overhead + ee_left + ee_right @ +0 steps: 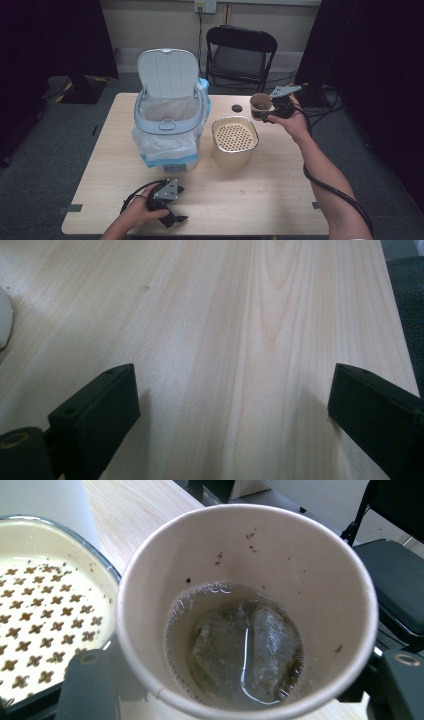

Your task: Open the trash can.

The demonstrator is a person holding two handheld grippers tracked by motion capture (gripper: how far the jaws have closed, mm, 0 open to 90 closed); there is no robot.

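Right gripper [270,113] clamped on paper cup [260,104], held clear above table's [280,200] far right edge, mouth tipped toward strainer pot [234,136]. Left gripper [172,207] spread wide, resting near front edge.

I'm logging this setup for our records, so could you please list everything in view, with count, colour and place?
Paper cup: one, beige, held above the table's far right, tilted toward the strainer container; a little liquid and a tea bag inside.
Strainer container: one, cream with a perforated insert, table centre.
Waste bin: one, white and pale blue, lid up, clear bag liner, table's far left.
Small round object: one, black, on the table behind the strainer container.
Table: one, light wood.
Folding chair: one, black, behind the table.
Right gripper: one, black, clamped on the paper cup.
Left gripper: one, black, jaws apart, resting at the table's near edge.
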